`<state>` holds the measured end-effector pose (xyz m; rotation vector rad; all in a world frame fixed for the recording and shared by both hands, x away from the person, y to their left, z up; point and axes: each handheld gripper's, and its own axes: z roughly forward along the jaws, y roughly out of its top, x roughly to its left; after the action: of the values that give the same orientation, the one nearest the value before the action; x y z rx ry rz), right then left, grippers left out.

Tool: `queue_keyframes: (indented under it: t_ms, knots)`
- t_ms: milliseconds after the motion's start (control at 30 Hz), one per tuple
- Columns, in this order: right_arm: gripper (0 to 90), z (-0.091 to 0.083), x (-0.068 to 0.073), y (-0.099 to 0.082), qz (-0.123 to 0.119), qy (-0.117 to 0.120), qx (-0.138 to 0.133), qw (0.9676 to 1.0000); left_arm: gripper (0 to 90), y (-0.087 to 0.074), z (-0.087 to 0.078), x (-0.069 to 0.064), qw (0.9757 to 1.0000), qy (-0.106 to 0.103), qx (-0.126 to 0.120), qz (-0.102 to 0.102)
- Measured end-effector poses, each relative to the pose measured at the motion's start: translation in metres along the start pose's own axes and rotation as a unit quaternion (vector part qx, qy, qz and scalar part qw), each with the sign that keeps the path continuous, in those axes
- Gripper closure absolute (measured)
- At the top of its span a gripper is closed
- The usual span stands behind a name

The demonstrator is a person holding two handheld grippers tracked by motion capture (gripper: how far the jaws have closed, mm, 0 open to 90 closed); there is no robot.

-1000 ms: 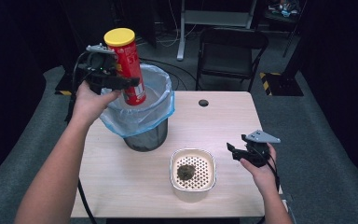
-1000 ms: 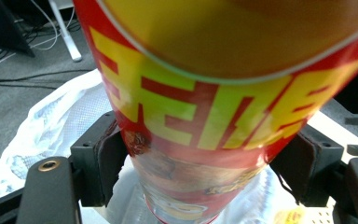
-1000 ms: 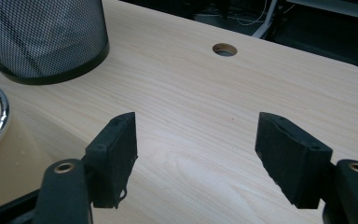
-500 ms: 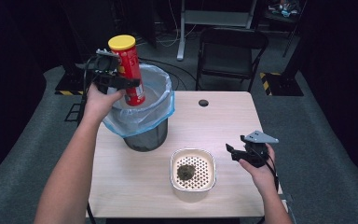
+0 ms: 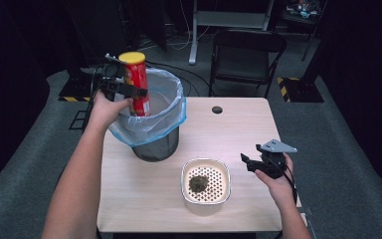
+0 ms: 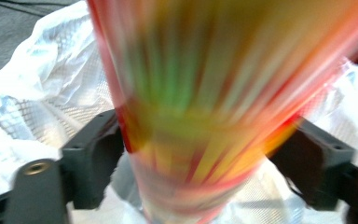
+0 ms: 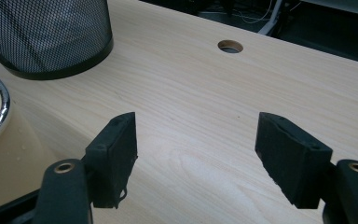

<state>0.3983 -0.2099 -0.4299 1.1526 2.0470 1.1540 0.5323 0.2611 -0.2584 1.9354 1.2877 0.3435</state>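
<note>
Dark room, pale table (image 5: 144, 199); left gripper (image 5: 122, 89) lower than a second ago, over bin (image 5: 151, 117); fingers (image 6: 91, 156) just been opening, now standing off can (image 5: 136, 82), can between them, streaked with blur, lower end past bin rim; judged: release under way, drop into bin near done; right gripper (image 5: 251, 163) unmoved, fingers apart, empty, beside strainer bowl (image 5: 205, 180).
</note>
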Motion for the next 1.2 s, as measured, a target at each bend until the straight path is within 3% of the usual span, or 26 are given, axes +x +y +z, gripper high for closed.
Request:
queue_keyframes:
  t_ms: [167,300,433,500,600,733,1000,1200]
  knots:
    - [29.1,0.000,0.000,0.000,-0.001,0.001,-0.001,1.0000,14.1,0.001,-0.007,0.000,0.9999,0.010,-0.011,0.006]
    - [29.1,-0.001,0.000,0.000,0.000,0.000,-0.003,1.0000,15.5,-0.002,-0.018,-0.002,0.9995,0.010,-0.019,0.025]
    - [29.0,-0.001,-0.001,-0.001,0.003,-0.002,-0.001,1.0000,19.8,-0.011,-0.037,-0.006,0.9988,0.008,-0.019,0.043]
    - [29.0,-0.001,-0.002,-0.001,0.003,-0.003,-0.001,1.0000,20.9,-0.017,-0.046,-0.007,0.9986,-0.004,-0.028,0.045]
    - [29.0,-0.001,-0.002,-0.001,0.002,-0.004,-0.001,1.0000,23.9,-0.026,-0.058,-0.009,0.9982,-0.005,-0.029,0.052]
    - [29.0,-0.001,-0.001,-0.001,0.003,-0.005,0.001,1.0000,27.2,-0.041,-0.073,-0.009,0.9973,-0.029,-0.029,0.062]
    - [29.0,-0.001,0.000,-0.002,0.002,-0.006,0.003,1.0000,28.1,-0.080,-0.093,-0.023,0.9928,-0.050,-0.039,0.102]
    - [29.0,-0.001,-0.002,-0.003,0.004,-0.007,0.003,1.0000,25.1,-0.114,-0.094,-0.027,0.9909,-0.064,-0.040,0.111]
